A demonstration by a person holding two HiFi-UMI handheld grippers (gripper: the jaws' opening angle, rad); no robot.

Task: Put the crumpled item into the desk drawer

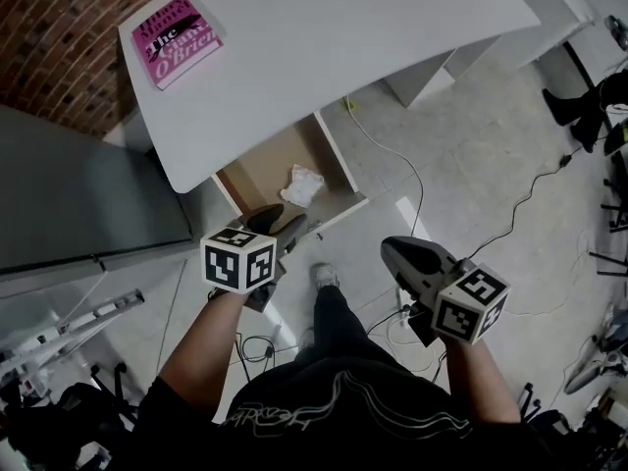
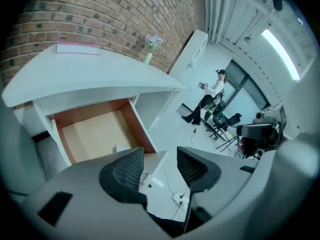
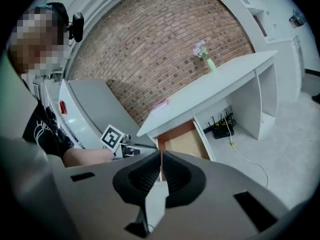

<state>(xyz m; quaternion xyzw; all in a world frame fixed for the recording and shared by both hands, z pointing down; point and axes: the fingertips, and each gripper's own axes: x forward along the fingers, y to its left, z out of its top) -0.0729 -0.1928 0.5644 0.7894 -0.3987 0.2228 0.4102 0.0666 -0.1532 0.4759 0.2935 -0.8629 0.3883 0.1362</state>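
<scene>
Under the white desk (image 1: 324, 37) the drawer (image 1: 339, 165) stands pulled out. A crumpled white item (image 1: 302, 184) lies on its wooden bottom, near the front right. My left gripper (image 1: 278, 222) hovers just in front of the drawer's front edge, open, with nothing between its pads. In the left gripper view the open jaws (image 2: 159, 166) frame the floor, the drawer (image 2: 90, 111) lies beyond, and a white scrap (image 2: 120, 147) peeks over the left pad. My right gripper (image 1: 392, 251) hangs lower right, away from the drawer, shut and empty (image 3: 161, 155).
A pink book (image 1: 177, 39) lies on the desk's far left corner. A grey cabinet (image 1: 88, 194) stands left of the drawer. Cables (image 1: 392, 155) and a power strip (image 1: 404, 307) run across the floor. A seated person (image 2: 212, 91) is far off.
</scene>
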